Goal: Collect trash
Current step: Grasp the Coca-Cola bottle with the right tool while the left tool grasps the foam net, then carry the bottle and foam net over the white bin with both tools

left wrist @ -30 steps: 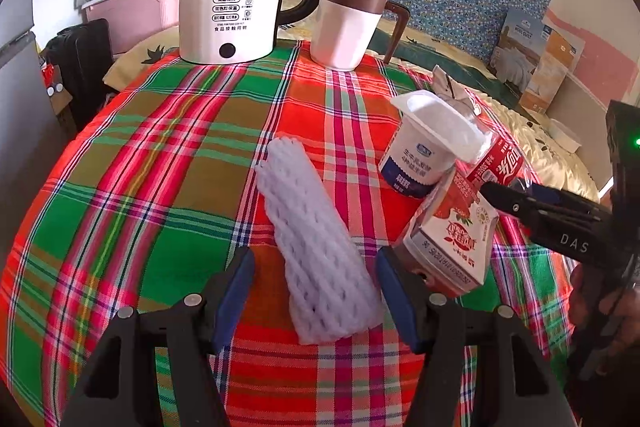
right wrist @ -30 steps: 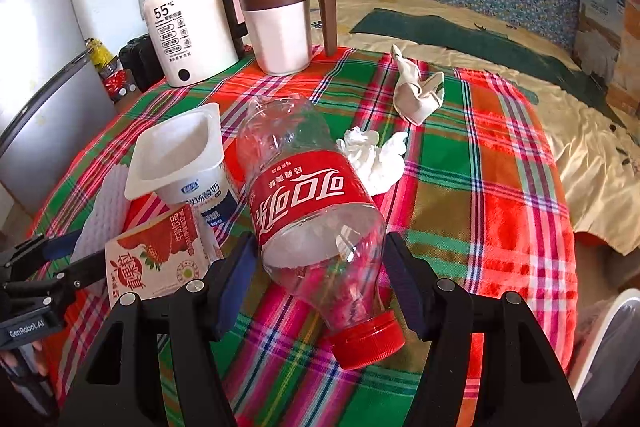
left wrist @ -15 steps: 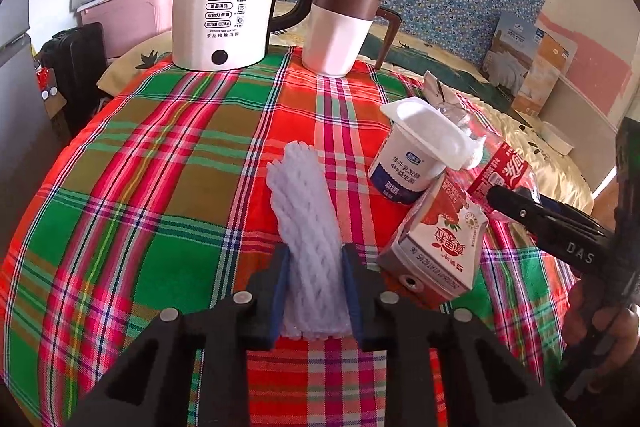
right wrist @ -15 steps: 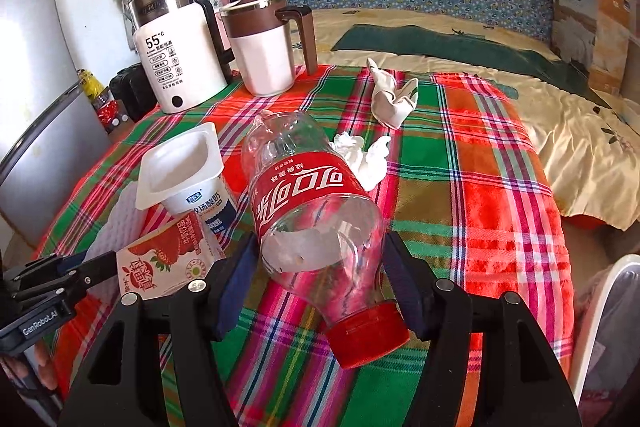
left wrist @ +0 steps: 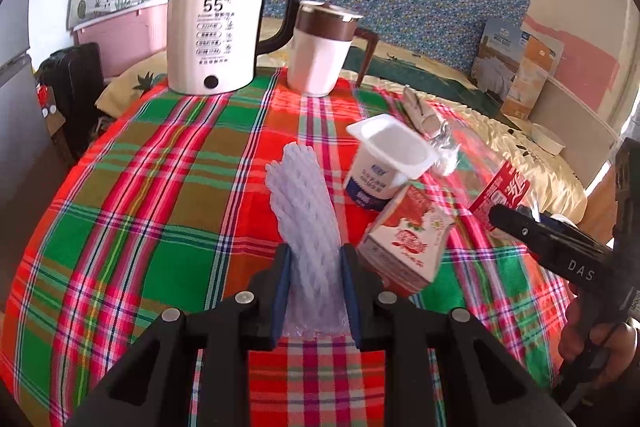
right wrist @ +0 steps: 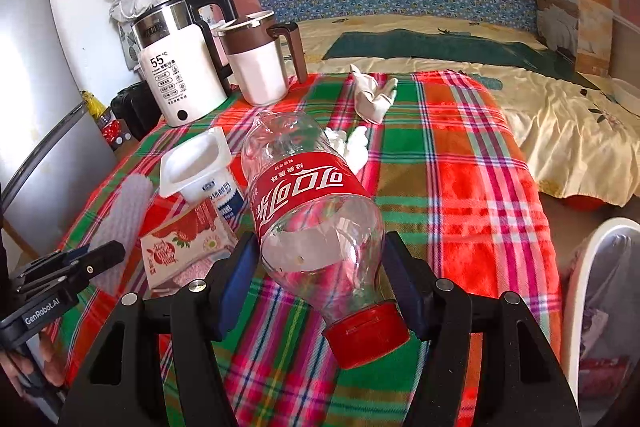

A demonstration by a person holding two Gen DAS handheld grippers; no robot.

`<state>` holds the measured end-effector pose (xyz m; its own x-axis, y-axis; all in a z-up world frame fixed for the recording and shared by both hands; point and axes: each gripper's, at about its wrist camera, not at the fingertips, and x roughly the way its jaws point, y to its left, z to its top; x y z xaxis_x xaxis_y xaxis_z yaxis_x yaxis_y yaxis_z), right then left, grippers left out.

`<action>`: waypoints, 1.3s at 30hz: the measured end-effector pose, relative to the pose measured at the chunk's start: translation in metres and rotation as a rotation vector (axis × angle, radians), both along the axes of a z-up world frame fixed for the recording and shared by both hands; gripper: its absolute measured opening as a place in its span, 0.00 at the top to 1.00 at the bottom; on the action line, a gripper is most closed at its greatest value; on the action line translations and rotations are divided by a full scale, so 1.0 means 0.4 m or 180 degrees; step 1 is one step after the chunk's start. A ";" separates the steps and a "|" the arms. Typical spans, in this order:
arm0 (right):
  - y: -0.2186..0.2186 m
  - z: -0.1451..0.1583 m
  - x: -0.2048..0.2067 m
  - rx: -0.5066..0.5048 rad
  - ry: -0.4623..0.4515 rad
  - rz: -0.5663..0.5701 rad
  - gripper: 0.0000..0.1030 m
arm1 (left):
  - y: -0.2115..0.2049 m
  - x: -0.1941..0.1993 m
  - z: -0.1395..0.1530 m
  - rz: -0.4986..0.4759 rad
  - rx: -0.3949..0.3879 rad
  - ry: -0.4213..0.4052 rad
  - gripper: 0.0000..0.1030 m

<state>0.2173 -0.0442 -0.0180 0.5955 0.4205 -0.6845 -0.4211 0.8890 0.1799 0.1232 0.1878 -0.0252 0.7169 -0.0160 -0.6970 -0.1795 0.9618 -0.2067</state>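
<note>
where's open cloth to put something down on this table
Left of the foam net, in front of the kettle, is bare. So is the right side past the bottle, below the glove. The cup and carton crowd the middle.

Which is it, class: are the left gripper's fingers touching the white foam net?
Touching: the left wrist view shows both fingers pressed against the foam net.
</note>
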 end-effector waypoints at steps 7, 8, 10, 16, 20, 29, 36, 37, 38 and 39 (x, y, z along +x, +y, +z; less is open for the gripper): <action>-0.050 0.020 -0.039 0.0133 -0.0059 -0.0126 0.38 | -0.044 -0.022 0.046 -0.0100 0.0080 -0.0092 0.75; -0.057 0.023 -0.046 0.0133 -0.0072 -0.0148 0.38 | -0.051 -0.024 0.051 -0.0110 0.0093 -0.0103 0.75; -0.067 0.029 -0.060 0.0065 -0.0115 -0.0206 0.38 | -0.072 -0.031 0.063 -0.0129 0.0142 -0.0121 0.75; -0.111 0.042 -0.098 0.0067 -0.0170 -0.0316 0.38 | -0.137 -0.044 0.088 -0.0268 0.0239 -0.0174 0.75; -0.152 0.058 -0.126 0.0115 -0.0214 -0.0401 0.38 | -0.188 -0.050 0.106 -0.0391 0.0309 -0.0227 0.75; -0.248 0.092 -0.176 0.0124 -0.0336 -0.0630 0.38 | -0.306 -0.047 0.134 -0.0675 0.0377 -0.0337 0.75; -0.330 0.109 -0.204 0.0153 -0.0392 -0.0849 0.38 | -0.392 -0.041 0.148 -0.0885 0.0436 -0.0394 0.75; -0.342 0.111 -0.208 0.0152 -0.0404 -0.0883 0.38 | -0.400 -0.038 0.149 -0.0905 0.0435 -0.0394 0.75; -0.356 0.113 -0.213 0.0142 -0.0421 -0.0929 0.38 | -0.414 -0.034 0.149 -0.0942 0.0435 -0.0396 0.75; -0.368 0.114 -0.216 0.0127 -0.0430 -0.0969 0.38 | -0.428 -0.032 0.150 -0.0972 0.0442 -0.0402 0.75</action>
